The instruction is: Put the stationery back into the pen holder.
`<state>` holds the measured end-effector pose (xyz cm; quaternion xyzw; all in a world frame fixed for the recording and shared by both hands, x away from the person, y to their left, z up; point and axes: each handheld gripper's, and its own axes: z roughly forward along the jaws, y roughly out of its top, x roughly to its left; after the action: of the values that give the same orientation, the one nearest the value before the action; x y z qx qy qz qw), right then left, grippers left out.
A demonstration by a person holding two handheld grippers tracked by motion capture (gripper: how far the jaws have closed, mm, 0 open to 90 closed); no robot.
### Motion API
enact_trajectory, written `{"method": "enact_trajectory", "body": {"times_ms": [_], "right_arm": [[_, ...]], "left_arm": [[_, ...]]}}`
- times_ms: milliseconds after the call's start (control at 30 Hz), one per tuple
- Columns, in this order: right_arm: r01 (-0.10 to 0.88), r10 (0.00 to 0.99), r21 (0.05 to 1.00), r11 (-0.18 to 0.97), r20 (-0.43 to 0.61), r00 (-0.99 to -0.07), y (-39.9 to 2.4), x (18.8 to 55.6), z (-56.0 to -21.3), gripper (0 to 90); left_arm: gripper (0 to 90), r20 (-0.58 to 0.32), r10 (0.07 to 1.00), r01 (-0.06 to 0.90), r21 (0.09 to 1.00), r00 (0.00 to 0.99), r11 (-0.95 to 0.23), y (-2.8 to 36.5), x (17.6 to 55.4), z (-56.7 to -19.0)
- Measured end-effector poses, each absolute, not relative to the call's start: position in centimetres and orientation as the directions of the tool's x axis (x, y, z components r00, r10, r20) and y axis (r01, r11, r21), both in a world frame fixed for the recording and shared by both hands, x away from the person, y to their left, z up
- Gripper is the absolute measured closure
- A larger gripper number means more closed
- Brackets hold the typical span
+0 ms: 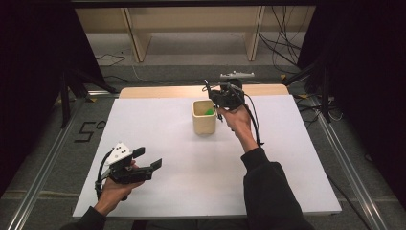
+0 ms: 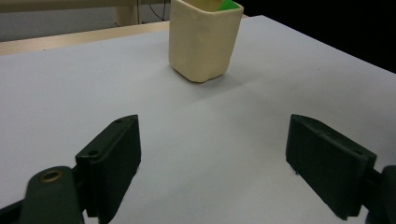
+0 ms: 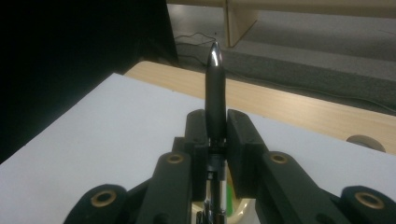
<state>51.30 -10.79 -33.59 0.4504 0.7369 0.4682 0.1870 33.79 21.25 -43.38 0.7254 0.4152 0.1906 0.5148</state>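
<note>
White table [image 1: 191, 191] on grey floor [image 1: 52, 158], cup [image 1: 204, 116] far centre, wide bare near half, left gripper [image 1: 149, 159] jaws wide, right gripper [image 3: 216, 130] clamping pen [image 3: 215, 93]

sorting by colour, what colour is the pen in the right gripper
Black, with a shiny silver tip; the pen shows best in the right gripper view, clamped between the fingers.

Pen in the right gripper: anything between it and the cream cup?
Nothing visible. The right gripper is shut on the pen beside the cup, by its right rim. The cup's mouth is open, with only a green thing inside.
</note>
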Motion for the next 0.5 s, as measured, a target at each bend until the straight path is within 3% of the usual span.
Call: {"method": "enact_trajectory", "body": {"times_ms": [500], "right_arm": [[0.49,0.846,0.859,0.149,0.146,-0.513,-9.4,53.2,-33.5,79.8]], "left_arm": [[17.6,-0.153,0.797,0.407,0.905,0.584,-0.124,21.3,33.8,-43.4]]}}
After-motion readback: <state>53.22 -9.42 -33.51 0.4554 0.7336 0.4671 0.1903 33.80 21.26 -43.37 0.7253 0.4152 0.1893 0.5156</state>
